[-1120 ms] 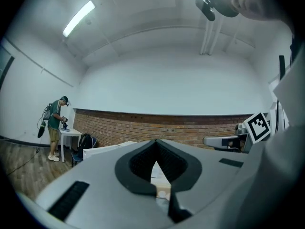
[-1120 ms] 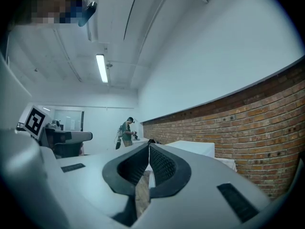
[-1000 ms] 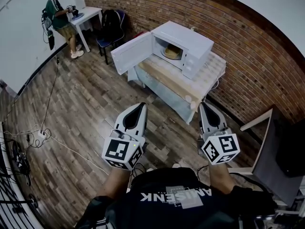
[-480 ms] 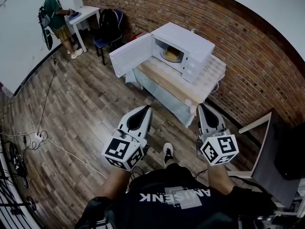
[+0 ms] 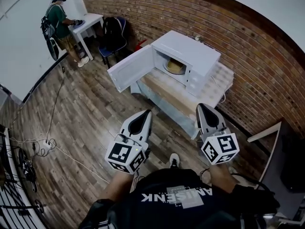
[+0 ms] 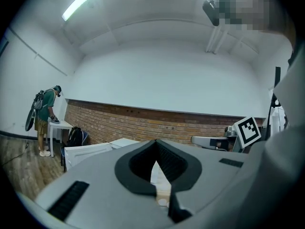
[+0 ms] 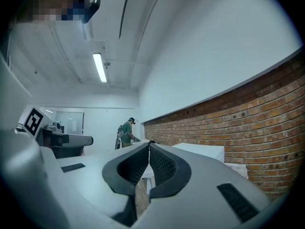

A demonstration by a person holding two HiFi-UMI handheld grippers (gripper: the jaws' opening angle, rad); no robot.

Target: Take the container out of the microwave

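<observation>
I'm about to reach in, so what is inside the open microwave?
With its door open, the microwave shows one round tan container on its floor. The microwave's own top covers the rear of the cavity, and what the container holds cannot be made out.

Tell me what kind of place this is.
Likely a lab or recording room, not a home kitchen: a microwave on a table against a brick wall, cables trailing over the wood floor, another person at a white desk.
</observation>
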